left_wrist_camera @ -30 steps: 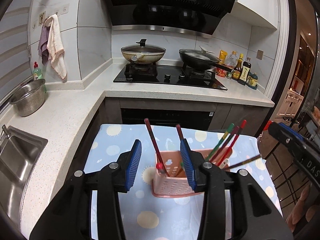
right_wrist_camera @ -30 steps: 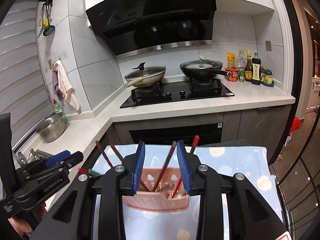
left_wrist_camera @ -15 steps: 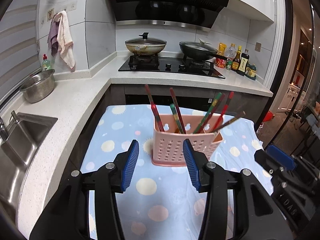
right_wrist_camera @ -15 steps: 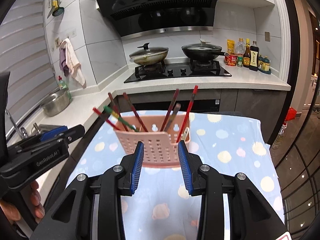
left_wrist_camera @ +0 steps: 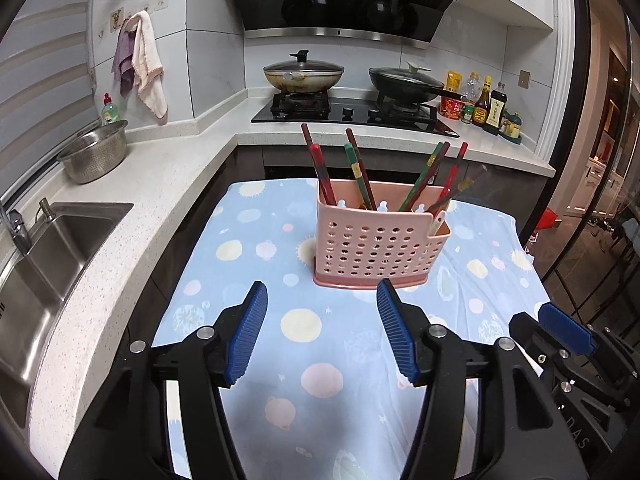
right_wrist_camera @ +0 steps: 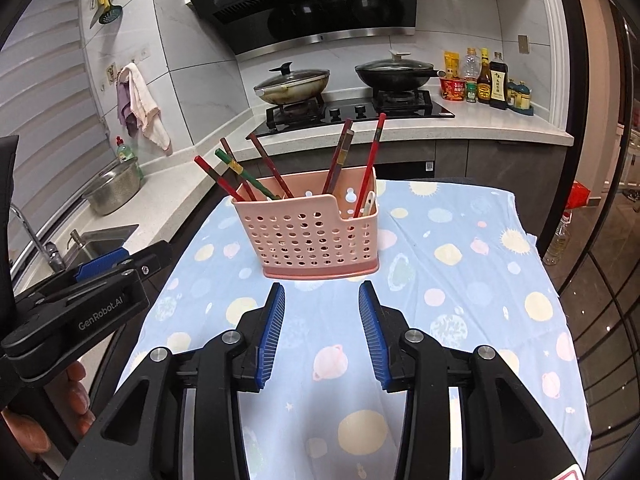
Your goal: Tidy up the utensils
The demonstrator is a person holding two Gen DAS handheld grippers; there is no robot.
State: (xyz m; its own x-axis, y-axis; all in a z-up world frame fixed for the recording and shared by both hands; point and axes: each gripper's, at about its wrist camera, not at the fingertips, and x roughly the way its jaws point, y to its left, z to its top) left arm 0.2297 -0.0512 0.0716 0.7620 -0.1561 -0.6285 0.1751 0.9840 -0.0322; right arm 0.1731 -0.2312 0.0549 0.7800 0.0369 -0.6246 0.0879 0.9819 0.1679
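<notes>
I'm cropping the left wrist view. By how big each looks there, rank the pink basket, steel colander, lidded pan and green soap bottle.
1. Pink basket, nearest the camera.
2. Lidded pan and steel colander: look about alike, so no ranking; the pan stands farther back.
3. Green soap bottle, clearly smallest.

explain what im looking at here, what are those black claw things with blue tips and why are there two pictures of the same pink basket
No robot here: a person holds a hand-held two-finger gripper in each hand, and each one carries a wide-angle camera looking forward along its fingers. So one picture looks out from the left gripper, the other from the right gripper. The blue strips are their grip pads. Each view also catches the other gripper at its edge.

Both point at a table under a blue dotted cloth. On it stands a pink perforated basket with coloured chopsticks standing in it. Behind is a kitchen counter with a sink and a stove.

Nothing is held: both grippers are open and empty, and the left one's jaws have just been opening.
</notes>
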